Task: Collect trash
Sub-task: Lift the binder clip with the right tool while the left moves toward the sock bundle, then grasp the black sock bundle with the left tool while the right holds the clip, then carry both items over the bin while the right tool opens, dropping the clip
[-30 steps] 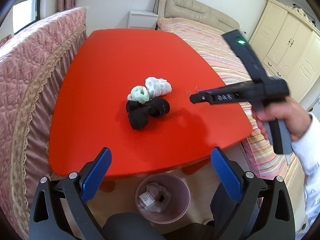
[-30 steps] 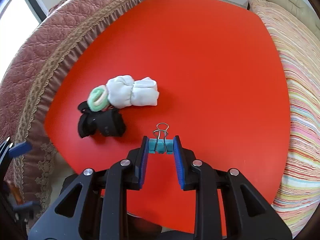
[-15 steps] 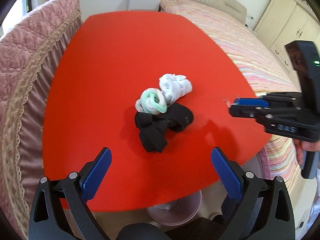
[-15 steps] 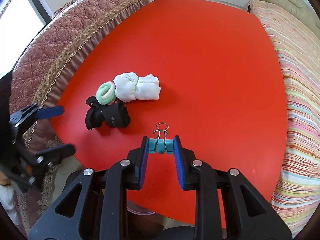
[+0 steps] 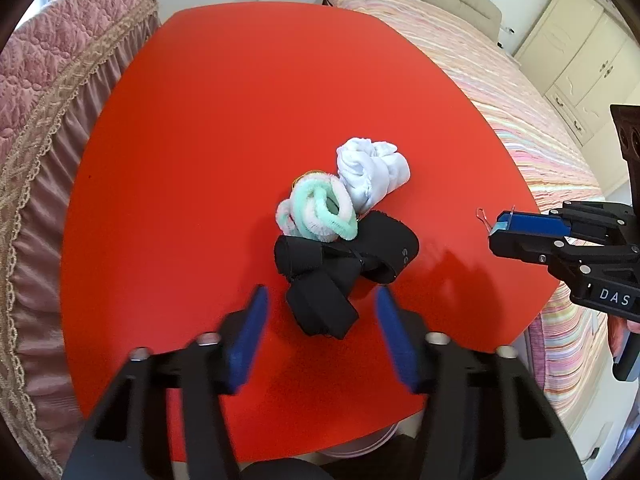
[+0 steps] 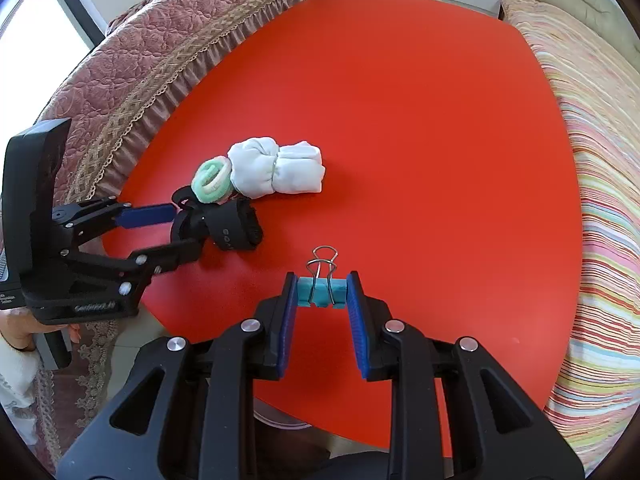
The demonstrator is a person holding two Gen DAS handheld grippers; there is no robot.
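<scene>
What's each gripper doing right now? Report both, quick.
Left gripper: jaws closing around the black strap bundle, pads not pressing it yet.
Right gripper: shut on the teal binder clip.

The left gripper (image 5: 320,332) has moved in over the glossy red table (image 5: 200,160) to the rolled black fabric bundle (image 5: 324,280), its blue-padded jaws closing from wide open, the bundle's near end now between them, untouched.

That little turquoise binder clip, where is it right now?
The turquoise binder clip is pinched in the jaws of the right gripper, over the near part of the red table, to the right of the black sock bundle.
</scene>
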